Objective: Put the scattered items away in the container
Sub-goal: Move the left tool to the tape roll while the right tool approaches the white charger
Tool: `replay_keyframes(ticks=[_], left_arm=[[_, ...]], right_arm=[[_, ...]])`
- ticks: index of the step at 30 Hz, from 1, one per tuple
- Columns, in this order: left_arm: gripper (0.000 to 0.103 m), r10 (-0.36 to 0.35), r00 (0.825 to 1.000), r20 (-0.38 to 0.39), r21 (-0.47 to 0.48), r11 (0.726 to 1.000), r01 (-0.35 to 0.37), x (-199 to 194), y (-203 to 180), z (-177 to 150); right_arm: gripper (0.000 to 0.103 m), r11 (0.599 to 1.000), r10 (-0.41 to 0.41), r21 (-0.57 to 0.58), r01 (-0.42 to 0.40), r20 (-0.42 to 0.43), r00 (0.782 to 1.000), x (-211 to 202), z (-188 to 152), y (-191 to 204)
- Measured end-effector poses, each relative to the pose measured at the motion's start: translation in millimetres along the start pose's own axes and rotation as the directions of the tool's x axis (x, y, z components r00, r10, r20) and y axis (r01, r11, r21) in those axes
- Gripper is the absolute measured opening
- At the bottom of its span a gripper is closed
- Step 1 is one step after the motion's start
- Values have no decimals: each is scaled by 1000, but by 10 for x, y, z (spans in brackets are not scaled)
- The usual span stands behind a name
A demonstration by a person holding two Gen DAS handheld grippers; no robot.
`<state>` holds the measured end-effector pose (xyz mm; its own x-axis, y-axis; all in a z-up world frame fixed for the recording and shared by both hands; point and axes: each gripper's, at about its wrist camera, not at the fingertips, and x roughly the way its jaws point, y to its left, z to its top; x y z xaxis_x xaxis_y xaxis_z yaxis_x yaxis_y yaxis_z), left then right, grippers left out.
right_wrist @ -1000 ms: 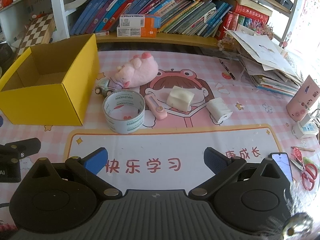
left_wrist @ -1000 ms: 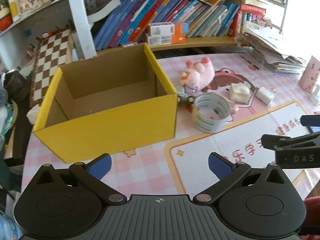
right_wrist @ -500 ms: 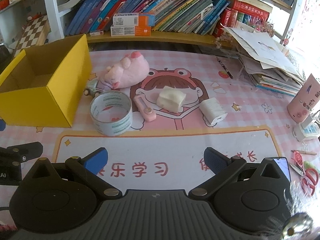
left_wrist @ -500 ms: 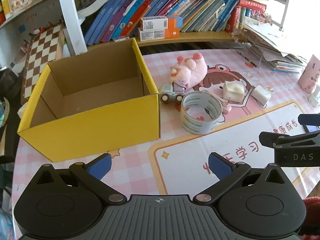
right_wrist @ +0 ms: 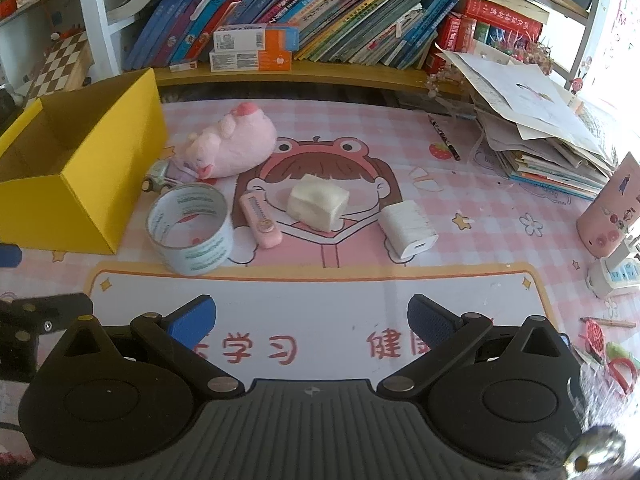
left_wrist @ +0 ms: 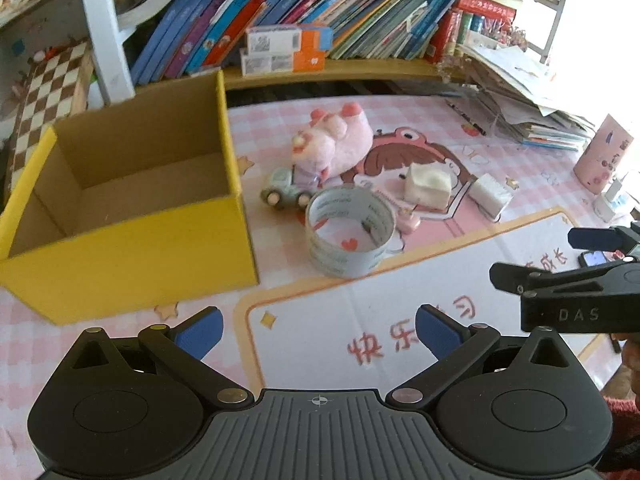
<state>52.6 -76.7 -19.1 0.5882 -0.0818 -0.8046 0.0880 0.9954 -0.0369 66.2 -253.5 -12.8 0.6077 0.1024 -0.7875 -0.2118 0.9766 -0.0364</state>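
An empty yellow cardboard box (left_wrist: 132, 256) (right_wrist: 76, 196) stands open at the left of the table. Right of it lie a roll of clear tape (left_wrist: 350, 236) (right_wrist: 192, 230), a small toy car (left_wrist: 282, 194) (right_wrist: 156, 178), a pink plush pig (left_wrist: 334, 142) (right_wrist: 234, 146), a pink flat case (right_wrist: 260, 220), a cream block (left_wrist: 428, 186) (right_wrist: 318, 200) and a white charger (left_wrist: 492, 196) (right_wrist: 408, 230). My left gripper (left_wrist: 318, 334) is open and empty, short of the tape. My right gripper (right_wrist: 310, 318) is open and empty, short of the cream block.
A shelf of books (right_wrist: 304, 20) runs along the back. A pile of papers and books (right_wrist: 544, 128) lies at the back right. A pink cup (right_wrist: 612, 208), a power strip (right_wrist: 616, 272), scissors (right_wrist: 612, 356) and a phone (left_wrist: 594, 258) sit at the right edge.
Both grippers have swung to the right: the box and items shift left in both views. Nothing on the table has moved. Both stay open.
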Motion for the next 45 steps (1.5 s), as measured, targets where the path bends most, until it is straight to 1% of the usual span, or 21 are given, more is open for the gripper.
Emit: replay_keyframes(ticks=[3, 5, 7, 10, 14, 17, 20, 24, 28, 31, 32, 36, 38, 40, 41, 45], left_arm=[[103, 22, 999, 31, 34, 999, -23, 20, -70, 73], [103, 18, 997, 69, 40, 999, -21, 17, -87, 105], [103, -7, 995, 104, 26, 1000, 4, 24, -88, 138], [103, -47, 991, 122, -5, 999, 48, 77, -95, 205], [103, -28, 990, 136, 5, 1000, 28, 210, -177, 254], [103, -21, 992, 127, 63, 998, 13, 270, -288, 284], [103, -6, 993, 121, 94, 996, -6, 310, -352, 297], [103, -22, 997, 77, 124, 992, 12, 395, -400, 343], [103, 7, 997, 76, 176, 984, -20, 464, -486, 363], [103, -7, 998, 60, 184, 983, -4, 531, -507, 378], [102, -13, 998, 56, 179, 984, 3, 554, -508, 384], [94, -29, 999, 36, 177, 984, 22, 652, -529, 402], [90, -28, 999, 26, 179, 984, 23, 703, -539, 407], [88, -27, 1000, 15, 180, 983, 24, 756, -544, 412], [85, -28, 1000, 10, 179, 983, 26, 780, -543, 417], [78, -28, 1000, -4, 182, 983, 29, 862, -541, 429]], right_arm=[[103, 1000, 4, -9, -4, 16, 1000, 18, 11, -52], [103, 1000, 2, -21, -1, 31, 1000, 33, 23, -94], [103, 1000, 5, -13, -4, 59, 998, 58, 23, -153], [103, 1000, 10, 3, -10, 103, 995, 98, 19, -243], [103, 1000, 14, 18, -17, 130, 991, 176, 26, -338], [103, 999, 17, 28, -21, 140, 990, 243, 37, -400], [103, 999, 19, 37, -25, 149, 989, 309, 47, -462], [103, 998, 24, 48, -31, 148, 989, 392, 56, -528], [103, 998, 32, 45, -39, 135, 990, 474, 77, -579], [103, 999, 28, 34, -32, 120, 992, 542, 93, -605], [101, 999, 26, 31, -29, 117, 993, 561, 97, -612], [100, 1000, 11, 13, -13, 114, 993, 637, 126, -663], [95, 1000, 8, 8, -9, 111, 994, 682, 141, -697], [92, 1000, 6, 8, -7, 99, 995, 748, 156, -740], [91, 1000, 6, 10, -7, 90, 996, 782, 165, -760], [86, 1000, 6, 13, -7, 78, 997, 907, 194, -842]])
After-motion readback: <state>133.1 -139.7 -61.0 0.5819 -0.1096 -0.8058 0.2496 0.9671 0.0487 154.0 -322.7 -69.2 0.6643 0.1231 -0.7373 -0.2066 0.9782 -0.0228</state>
